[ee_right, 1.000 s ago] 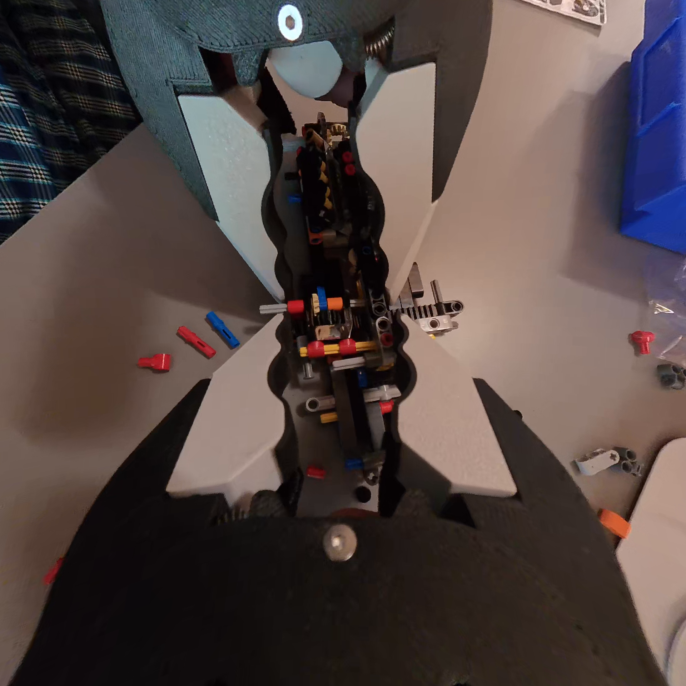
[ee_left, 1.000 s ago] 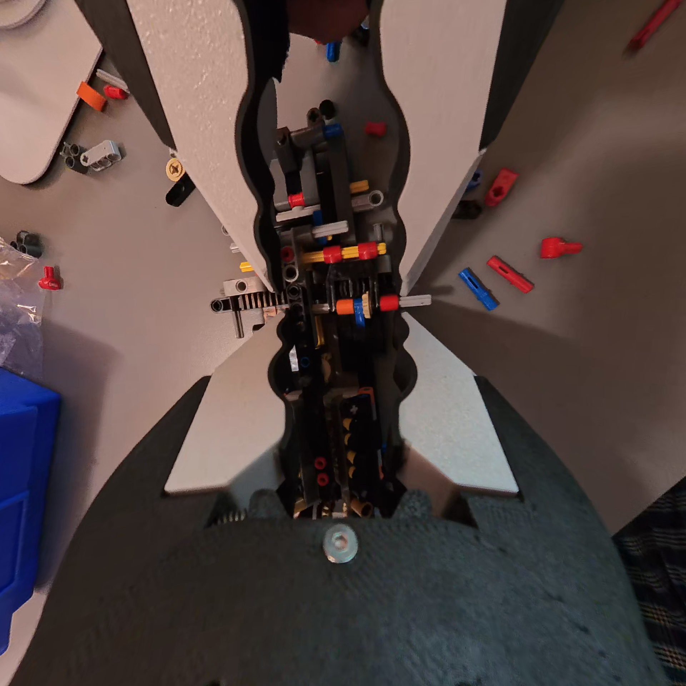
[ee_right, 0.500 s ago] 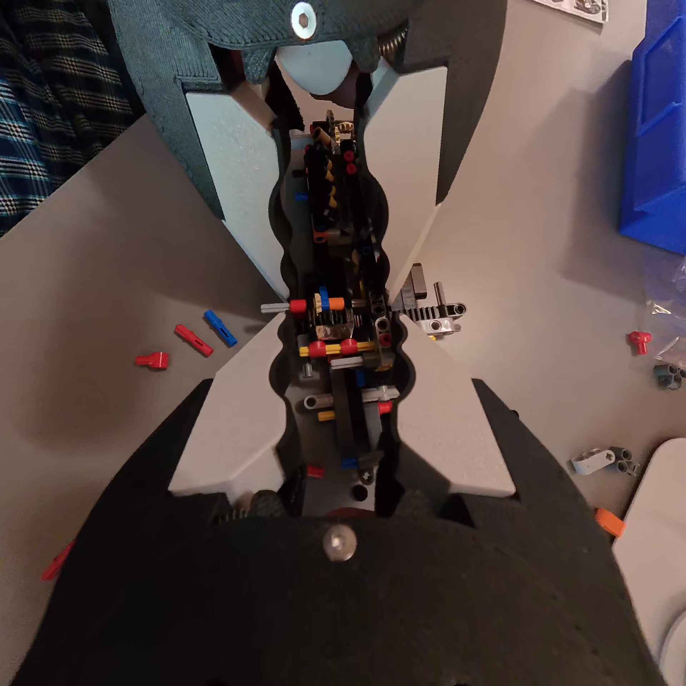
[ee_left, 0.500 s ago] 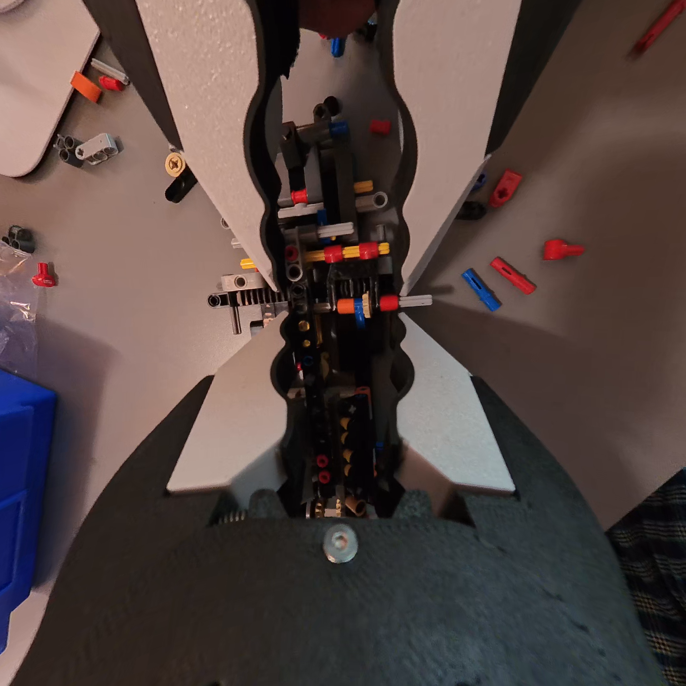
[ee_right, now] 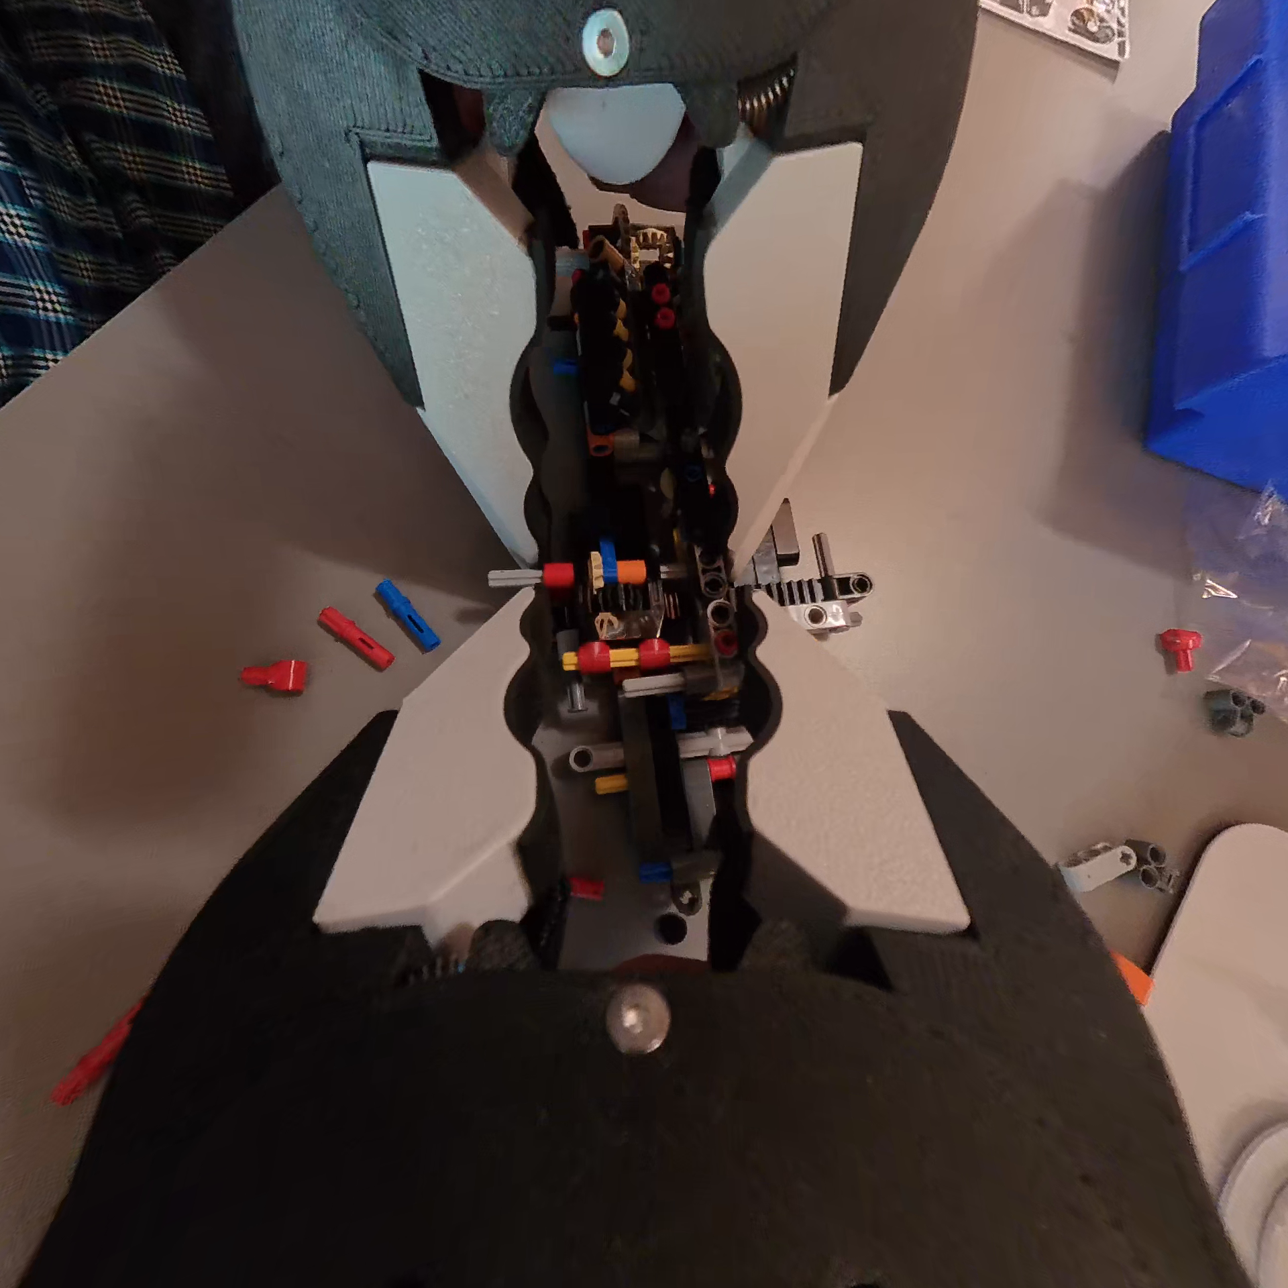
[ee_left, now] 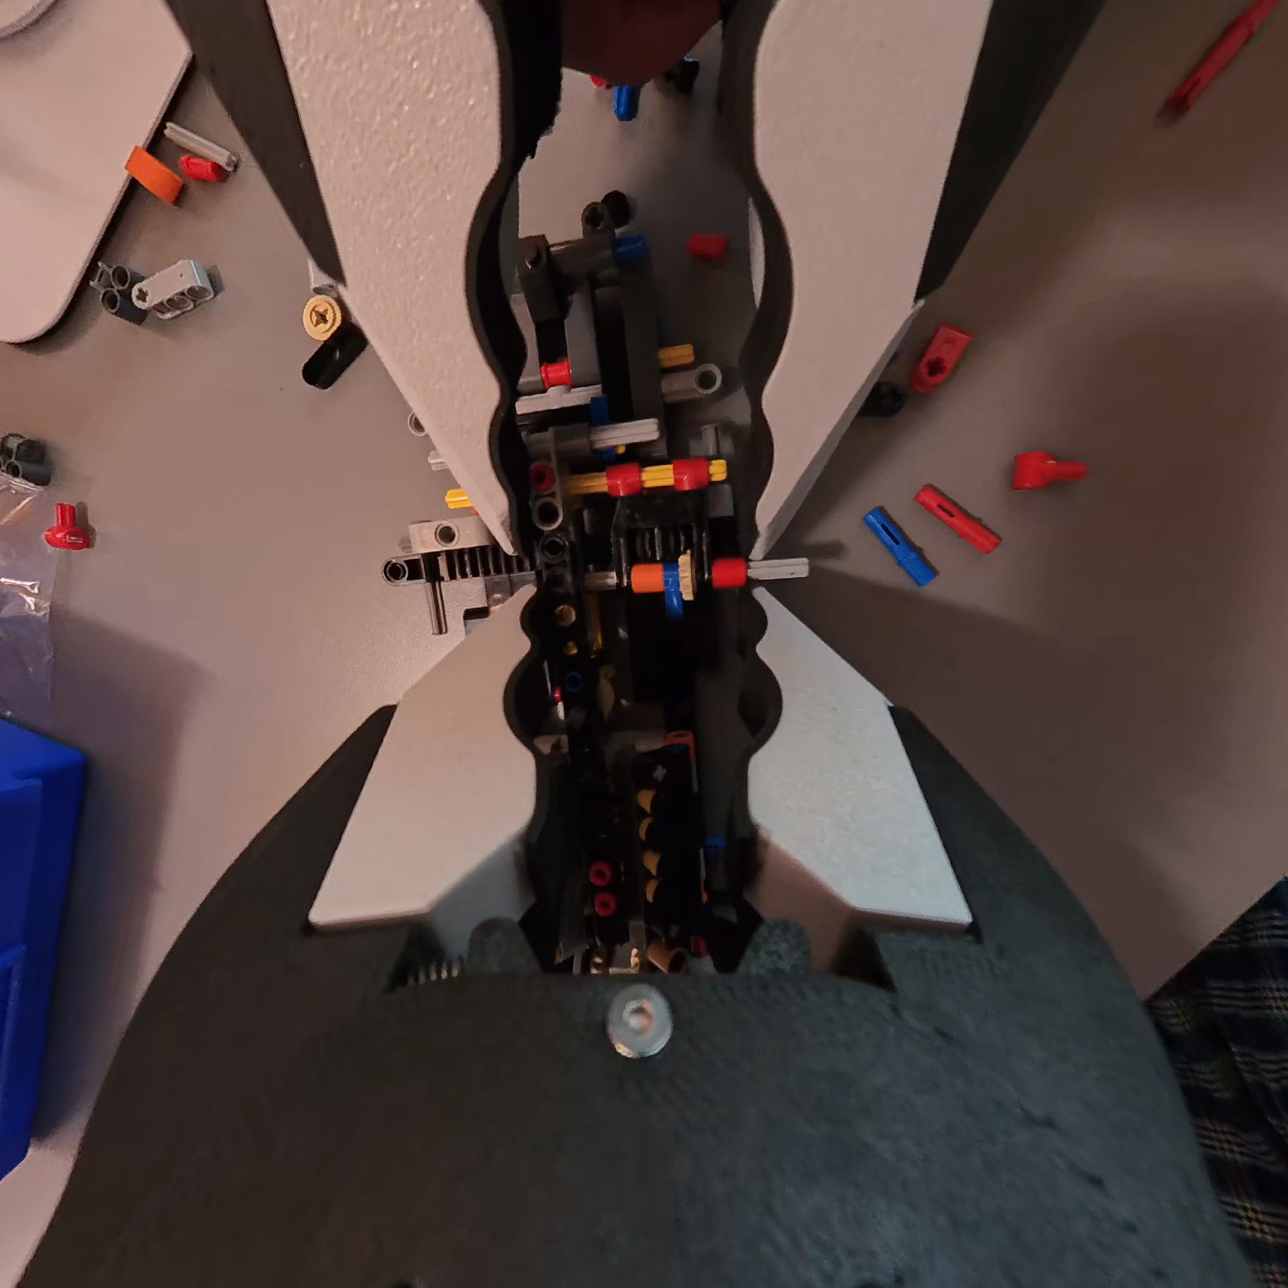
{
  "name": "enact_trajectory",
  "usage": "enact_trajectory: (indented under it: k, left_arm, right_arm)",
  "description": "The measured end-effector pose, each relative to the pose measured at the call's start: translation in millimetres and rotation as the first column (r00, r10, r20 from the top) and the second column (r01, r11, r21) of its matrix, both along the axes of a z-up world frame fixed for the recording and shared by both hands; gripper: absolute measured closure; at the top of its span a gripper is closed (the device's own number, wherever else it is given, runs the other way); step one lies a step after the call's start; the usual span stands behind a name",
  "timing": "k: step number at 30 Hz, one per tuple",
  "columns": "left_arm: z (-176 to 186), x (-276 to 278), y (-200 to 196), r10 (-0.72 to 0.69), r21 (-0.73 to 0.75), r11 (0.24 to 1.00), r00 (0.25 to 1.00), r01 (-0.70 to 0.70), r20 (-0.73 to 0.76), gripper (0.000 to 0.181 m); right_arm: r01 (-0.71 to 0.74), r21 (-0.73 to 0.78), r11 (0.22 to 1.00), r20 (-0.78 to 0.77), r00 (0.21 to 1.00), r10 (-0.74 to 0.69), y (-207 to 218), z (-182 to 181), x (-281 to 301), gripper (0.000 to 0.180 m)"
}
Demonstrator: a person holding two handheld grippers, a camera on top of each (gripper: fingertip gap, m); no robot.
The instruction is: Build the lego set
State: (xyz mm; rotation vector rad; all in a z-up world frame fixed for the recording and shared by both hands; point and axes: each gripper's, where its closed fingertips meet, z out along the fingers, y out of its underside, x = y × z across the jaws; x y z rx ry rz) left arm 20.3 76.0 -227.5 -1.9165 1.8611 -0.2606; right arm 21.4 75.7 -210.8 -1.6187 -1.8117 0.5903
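Note:
A long lego Technic assembly (ee_left: 627,488), black and grey with a yellow axle, red bushes and an orange and blue piece, is held above the table between both grippers. My left gripper (ee_left: 641,592) is shut on one end of it. My right gripper (ee_right: 641,606) is shut on the other end (ee_right: 648,697). The two grippers face each other with their tips almost touching. A black gear rack (ee_left: 453,568) sticks out sideways between the tips and also shows in the right wrist view (ee_right: 815,589). The fingers hide much of the assembly.
Loose red and blue pins (ee_left: 955,519) lie on the table, also visible in the right wrist view (ee_right: 355,638). A blue bin (ee_right: 1227,279), a plastic bag (ee_left: 21,557), a white board (ee_left: 63,174), grey connectors (ee_left: 174,289) and a plaid-clothed person (ee_right: 83,174) are around. My left and right fingertips are right by each other.
Both grippers stay shut on the assembly. The left gripper has shifted slightly to the right in the right wrist view; the table pieces have barely moved.

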Motion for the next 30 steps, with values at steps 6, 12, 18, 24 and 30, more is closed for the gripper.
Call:
enact_trajectory:
  k: [6, 12, 18, 24, 30]
  left_arm:
    - [-0.4, 0.2, 0.1, -0.011, -0.006, 1.000, 1.000, 0.011, 0.005, 0.130]
    - [-0.6, 0.1, 0.4, -0.013, -0.015, 1.000, 1.000, 0.013, 0.002, 0.130]
    - [-0.9, 0.2, 0.5, -0.015, -0.024, 1.000, 1.000, 0.015, 0.005, 0.131]
    - [-1.1, 0.1, 0.6, -0.018, -0.029, 0.999, 1.000, 0.018, 0.005, 0.131]
    - [-1.3, -0.1, 0.7, -0.022, -0.033, 0.999, 1.000, 0.022, 0.004, 0.131]
  right_arm:
    - [0.003, -0.003, 1.000, -0.003, 1.000, -0.003, 0.2, -0.2, 0.2, 0.130]
    - [0.001, 0.000, 1.000, -0.002, 1.000, -0.001, 0.5, -0.6, 0.2, 0.130]
    - [0.002, -0.003, 1.000, -0.001, 1.000, -0.002, 0.5, -0.9, 0.4, 0.130]
    - [0.003, -0.006, 1.000, 0.000, 1.000, -0.003, 0.3, -1.0, 0.3, 0.131]
    - [0.002, -0.007, 1.000, 0.001, 1.000, -0.002, 0.2, -1.1, 0.1, 0.131]
